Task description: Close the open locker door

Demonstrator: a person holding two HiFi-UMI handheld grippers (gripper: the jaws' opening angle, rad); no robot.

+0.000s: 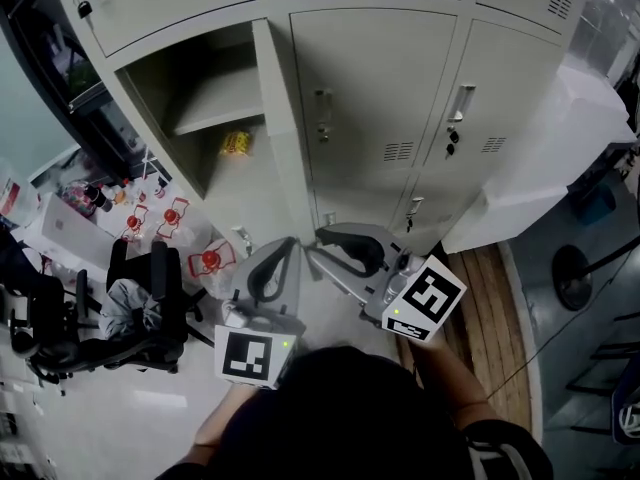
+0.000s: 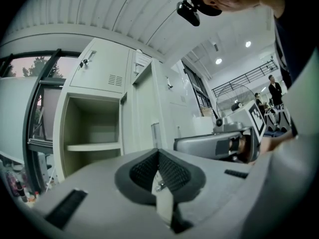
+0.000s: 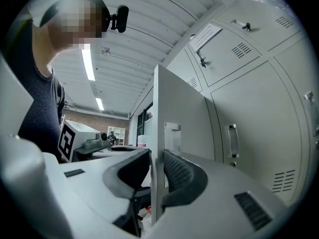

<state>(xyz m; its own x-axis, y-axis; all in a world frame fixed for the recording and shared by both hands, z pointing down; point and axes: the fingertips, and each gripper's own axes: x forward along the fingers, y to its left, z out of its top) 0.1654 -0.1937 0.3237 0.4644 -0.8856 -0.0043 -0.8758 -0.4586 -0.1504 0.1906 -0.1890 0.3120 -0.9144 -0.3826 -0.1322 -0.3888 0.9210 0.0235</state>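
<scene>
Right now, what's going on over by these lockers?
A person stands at the grey lockers with a tool in each hand. The right tool is clamped on the free edge of the open locker door, which stands out wide from its compartment, not yet shut. The left tool hangs beside it, jaws together, holding nothing.

Right gripper (image 1: 320,244) jaws at open locker door (image 1: 283,118) lower edge; left gripper (image 1: 285,250) alongside.
</scene>
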